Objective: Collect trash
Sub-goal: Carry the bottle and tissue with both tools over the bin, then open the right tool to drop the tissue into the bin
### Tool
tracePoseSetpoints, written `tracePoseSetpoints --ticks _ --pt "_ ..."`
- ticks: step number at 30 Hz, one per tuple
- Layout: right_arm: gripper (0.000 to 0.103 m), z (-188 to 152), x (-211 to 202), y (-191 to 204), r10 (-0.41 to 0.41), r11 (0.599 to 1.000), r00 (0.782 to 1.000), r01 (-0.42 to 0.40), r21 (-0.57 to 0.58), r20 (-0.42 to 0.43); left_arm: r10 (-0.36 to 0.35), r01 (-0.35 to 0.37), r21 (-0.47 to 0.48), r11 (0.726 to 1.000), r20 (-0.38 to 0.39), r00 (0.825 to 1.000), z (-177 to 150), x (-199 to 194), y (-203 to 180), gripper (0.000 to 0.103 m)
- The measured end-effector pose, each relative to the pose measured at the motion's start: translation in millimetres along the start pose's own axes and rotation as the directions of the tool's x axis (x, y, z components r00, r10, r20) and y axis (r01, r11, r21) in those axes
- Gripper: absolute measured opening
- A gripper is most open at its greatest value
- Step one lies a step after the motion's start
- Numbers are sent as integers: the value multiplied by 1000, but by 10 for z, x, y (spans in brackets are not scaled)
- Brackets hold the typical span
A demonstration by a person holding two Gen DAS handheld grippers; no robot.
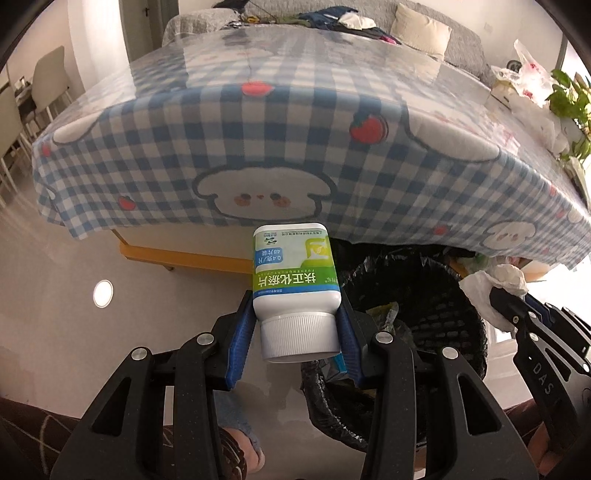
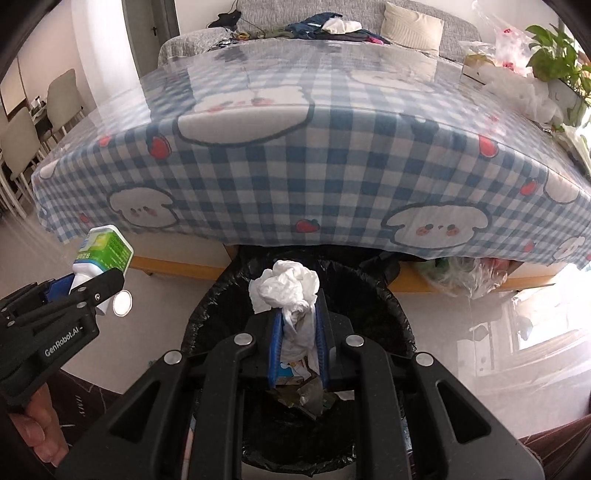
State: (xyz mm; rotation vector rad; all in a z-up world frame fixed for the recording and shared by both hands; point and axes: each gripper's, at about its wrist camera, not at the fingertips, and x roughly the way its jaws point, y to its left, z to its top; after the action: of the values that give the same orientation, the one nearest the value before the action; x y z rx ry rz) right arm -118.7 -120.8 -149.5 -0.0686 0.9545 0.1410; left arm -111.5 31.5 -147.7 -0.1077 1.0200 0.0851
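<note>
Clamping a capped bottle point(image 1: 294, 284), the left tool point(image 1: 295, 325) nears the bin point(image 2: 391, 314), whose far rim the desk point(image 2: 295, 166) hides, while the right tool point(image 2: 298, 332) pinches crumpled tissue point(image 2: 288, 286).

glossy pale floor point(image 1: 55, 332) mirroring a round ceiling light point(image 1: 103, 293) at eight o'clock. blue checked tablecloth point(image 1: 258, 147) over a wooden table, centre. grey sofa point(image 2: 406, 22) with cream cushion point(image 2: 412, 27) at twelve. pale dining chairs point(image 2: 62, 96) at nine. leafy plant point(image 2: 554, 51) at two.

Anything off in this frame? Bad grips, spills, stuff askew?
Nothing spilled. Only oddity: the pill bottle sits upside down in the left claw, cap toward the camera. The right claw pinches a crumpled tissue over the bin.
</note>
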Motion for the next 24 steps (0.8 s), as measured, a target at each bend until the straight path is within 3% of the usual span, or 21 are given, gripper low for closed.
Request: tracePoseSetpoints --ticks 7,12,24 --pt "21 -20 72 49 1 1000 1000 -1 -1 -12 9 -9 8 1000 -12 1000 -53 55 5 41" --pt "40 -24 69 84 -13 1000 1000 13 -17 -5 13 -13 13 1000 -16 1000 -58 79 -5 41" --pt "66 -34 39 -33 -23 1000 1000 23 -8 7 17 -17 13 1000 -28 999 -49 92 -88 41"
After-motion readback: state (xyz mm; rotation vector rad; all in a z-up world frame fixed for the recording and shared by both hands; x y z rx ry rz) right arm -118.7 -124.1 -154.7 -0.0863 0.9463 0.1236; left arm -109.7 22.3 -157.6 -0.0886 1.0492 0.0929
